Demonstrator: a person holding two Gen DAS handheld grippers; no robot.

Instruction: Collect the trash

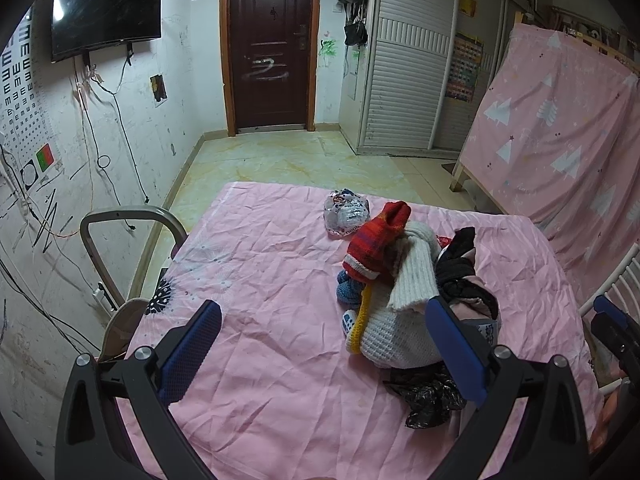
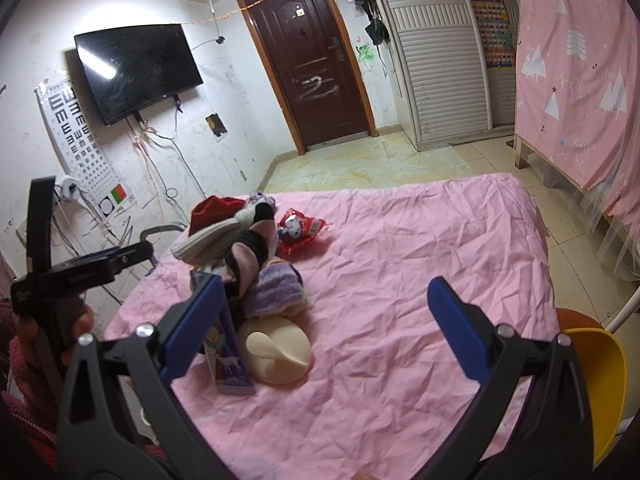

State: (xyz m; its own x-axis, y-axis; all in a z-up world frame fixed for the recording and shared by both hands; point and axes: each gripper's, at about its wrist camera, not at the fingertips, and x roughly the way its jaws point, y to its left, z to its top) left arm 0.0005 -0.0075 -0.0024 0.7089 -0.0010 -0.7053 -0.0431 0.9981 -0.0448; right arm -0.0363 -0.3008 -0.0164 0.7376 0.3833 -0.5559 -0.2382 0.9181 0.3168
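A pink-covered table point(image 1: 260, 280) carries a pile of socks and knitwear point(image 1: 392, 280). Trash lies around the pile: a clear printed plastic bag point(image 1: 346, 212) beyond it, a crumpled black plastic bag point(image 1: 428, 398) at its near side, a red snack wrapper point(image 2: 298, 228), a purple carton point(image 2: 230, 368) and a cream round lid point(image 2: 278, 354). My left gripper point(image 1: 324, 344) is open and empty, above the table just left of the pile. My right gripper point(image 2: 324, 320) is open and empty, its left finger point(image 2: 192, 328) beside the carton. The pile also shows in the right wrist view point(image 2: 248, 252).
A grey chair point(image 1: 120, 248) stands at the table's left edge. A yellow bin point(image 2: 600, 392) sits at the table's right near corner, by an orange stool point(image 2: 576, 318). A pink-draped bed frame point(image 1: 560, 128) stands right. The door point(image 1: 268, 44) and tiled floor lie beyond.
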